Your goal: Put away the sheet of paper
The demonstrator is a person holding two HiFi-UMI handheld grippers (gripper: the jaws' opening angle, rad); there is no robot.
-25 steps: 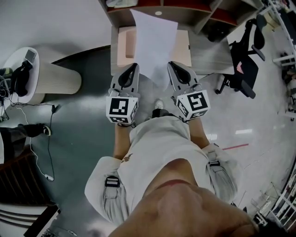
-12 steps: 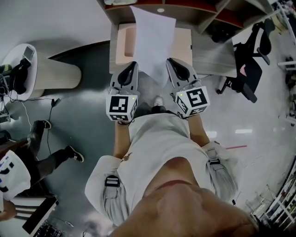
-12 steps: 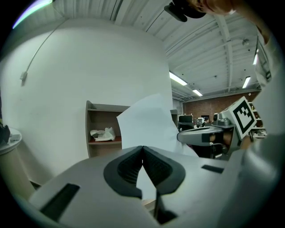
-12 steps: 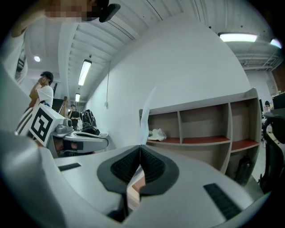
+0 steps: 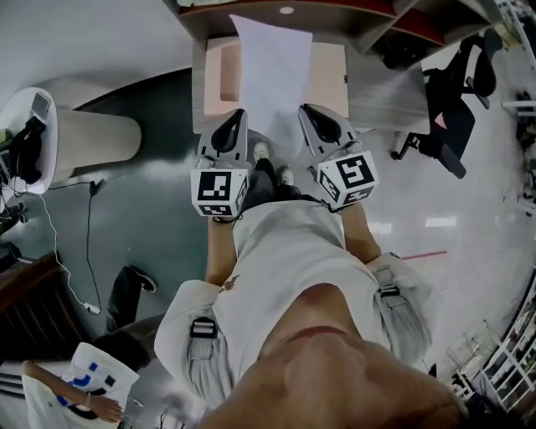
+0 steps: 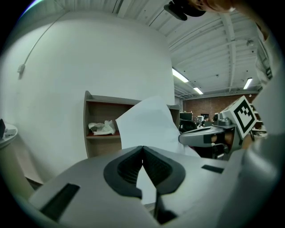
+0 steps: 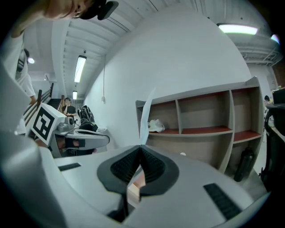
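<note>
I hold a white sheet of paper upright in front of me, over a low light-wood desk. My left gripper pinches its lower left edge, and my right gripper pinches its lower right edge. In the left gripper view the paper rises from the shut jaws of the left gripper. The right gripper view shows the paper edge-on above the shut right gripper. Just beyond the paper stands a wooden shelf unit, also seen as the shelf unit.
A crumpled white object lies on one shelf, and a dark bottle stands at the unit's lower right. A black office chair stands to the right, a round white table to the left. Another person is at lower left.
Both grippers and the paper have moved closer to the shelf unit, still gripping. The person at lower left has walked on and now shows at the bottom edge.
</note>
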